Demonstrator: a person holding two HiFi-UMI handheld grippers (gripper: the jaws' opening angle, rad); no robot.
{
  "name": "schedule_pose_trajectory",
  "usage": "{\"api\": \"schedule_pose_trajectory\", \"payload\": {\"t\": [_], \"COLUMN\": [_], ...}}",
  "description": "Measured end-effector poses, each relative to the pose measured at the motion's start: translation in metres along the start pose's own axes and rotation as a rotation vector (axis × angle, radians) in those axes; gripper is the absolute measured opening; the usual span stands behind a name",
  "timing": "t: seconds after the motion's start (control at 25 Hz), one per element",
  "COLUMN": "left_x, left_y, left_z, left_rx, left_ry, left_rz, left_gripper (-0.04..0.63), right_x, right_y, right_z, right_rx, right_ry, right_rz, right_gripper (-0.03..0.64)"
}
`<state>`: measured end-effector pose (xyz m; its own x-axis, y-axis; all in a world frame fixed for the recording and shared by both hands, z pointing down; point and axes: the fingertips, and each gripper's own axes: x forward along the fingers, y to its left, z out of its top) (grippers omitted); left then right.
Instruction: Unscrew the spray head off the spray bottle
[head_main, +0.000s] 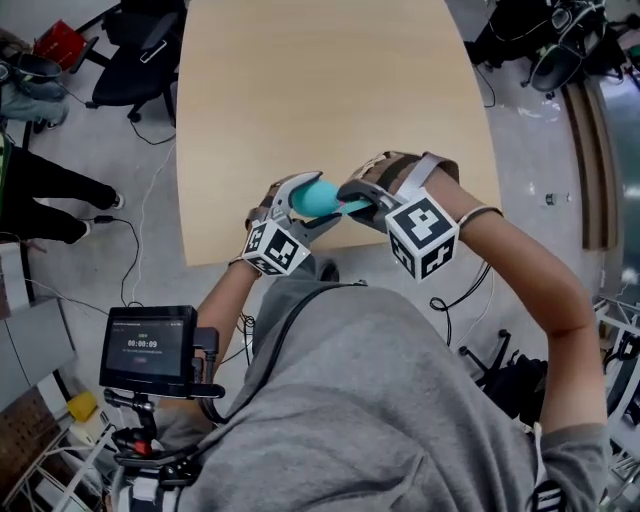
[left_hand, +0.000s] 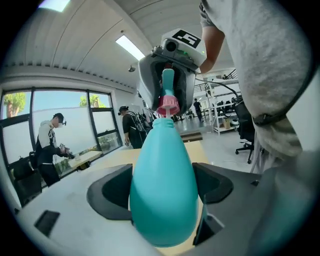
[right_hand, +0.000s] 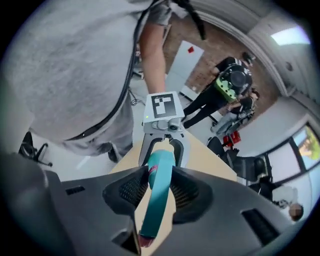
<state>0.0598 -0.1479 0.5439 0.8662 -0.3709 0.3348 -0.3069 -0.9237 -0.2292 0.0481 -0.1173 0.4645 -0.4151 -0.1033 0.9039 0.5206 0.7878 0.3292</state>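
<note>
A teal spray bottle (head_main: 320, 197) is held in the air over the near edge of the wooden table (head_main: 330, 90). My left gripper (head_main: 305, 200) is shut on its wide body (left_hand: 162, 185), a pad against each side. A pink collar (left_hand: 168, 105) joins the neck to the teal spray head (left_hand: 168, 82). My right gripper (head_main: 352, 200) comes from the opposite side and is shut on that spray head (right_hand: 157, 200), whose pink nozzle tip (right_hand: 145, 241) points back at the camera. The two grippers face each other along the bottle's axis.
A small screen on a mount (head_main: 150, 348) hangs at the person's left side. An office chair (head_main: 140, 60) and someone's legs (head_main: 40, 200) are left of the table, with cables on the floor. People (left_hand: 50, 145) stand by windows far off.
</note>
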Motion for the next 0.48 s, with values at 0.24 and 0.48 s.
{"api": "schedule_pose_trajectory", "payload": {"t": [0.24,0.48], "left_x": [0.007,0.011], "left_y": [-0.002,0.017], "left_z": [-0.023,-0.064], "left_rx": [-0.06,-0.215], "left_ry": [0.027,0.067], "left_rz": [0.011,0.123], "left_gripper": [0.371,0.371], "right_x": [-0.024,-0.066], "right_y": [-0.011,-0.038], "right_z": [-0.014,-0.024], "right_rx": [-0.039,0.136], "right_ry": [0.023,0.003], "right_rz": [-0.031,-0.181], "right_gripper": [0.133,0.133]}}
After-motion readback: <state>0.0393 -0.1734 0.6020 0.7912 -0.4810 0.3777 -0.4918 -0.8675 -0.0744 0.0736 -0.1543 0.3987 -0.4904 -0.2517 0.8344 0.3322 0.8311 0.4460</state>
